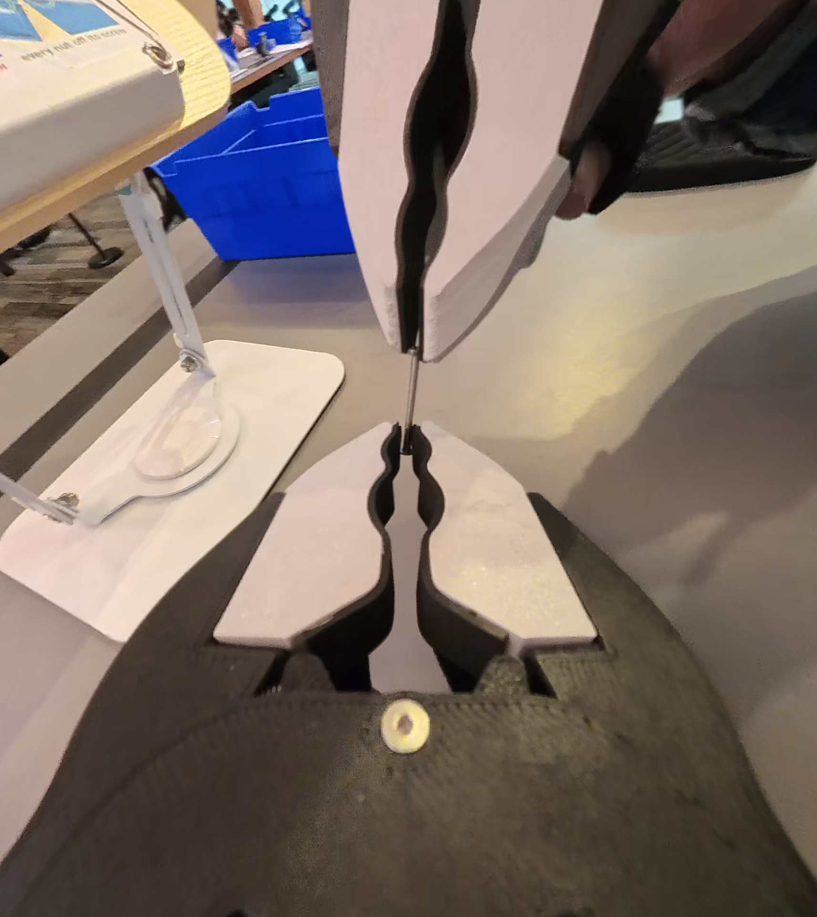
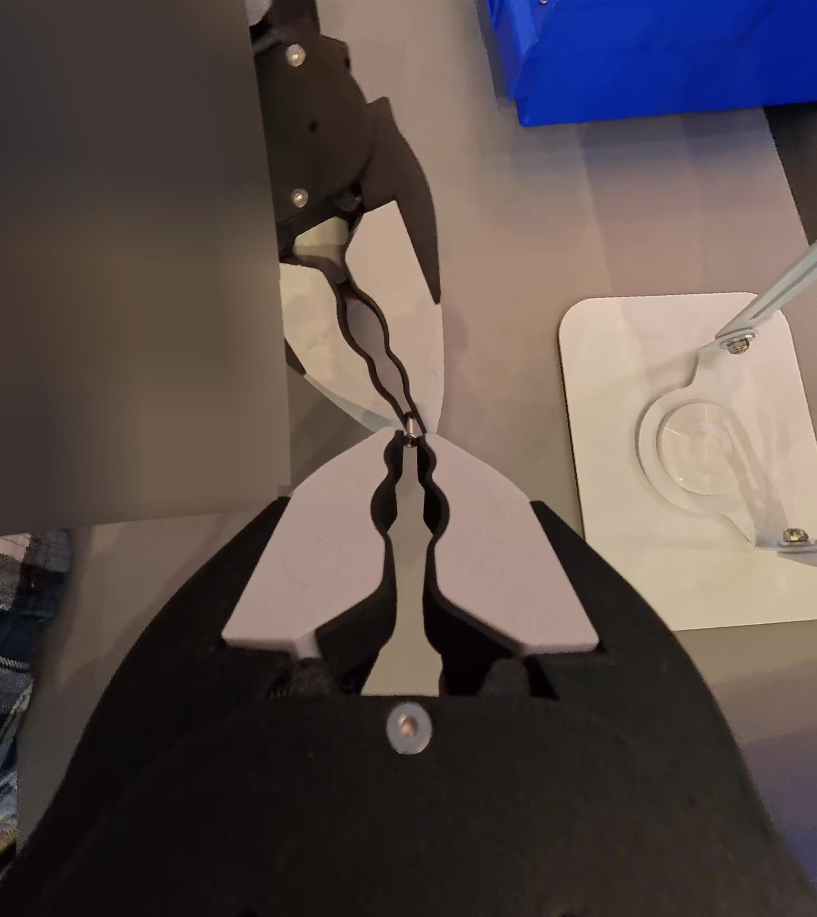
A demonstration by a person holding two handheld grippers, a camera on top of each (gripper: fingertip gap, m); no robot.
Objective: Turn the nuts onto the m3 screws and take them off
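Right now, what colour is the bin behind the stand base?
Blue bin, clearest in the left wrist view.

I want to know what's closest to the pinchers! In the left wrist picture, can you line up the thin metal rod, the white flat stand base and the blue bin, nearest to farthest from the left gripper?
1. Thin metal rod: pinched right at the left gripper's tips, straight ahead.
2. White stand base: on the grey table, to the left.
3. Blue bin: beyond the table edge, ahead and left.
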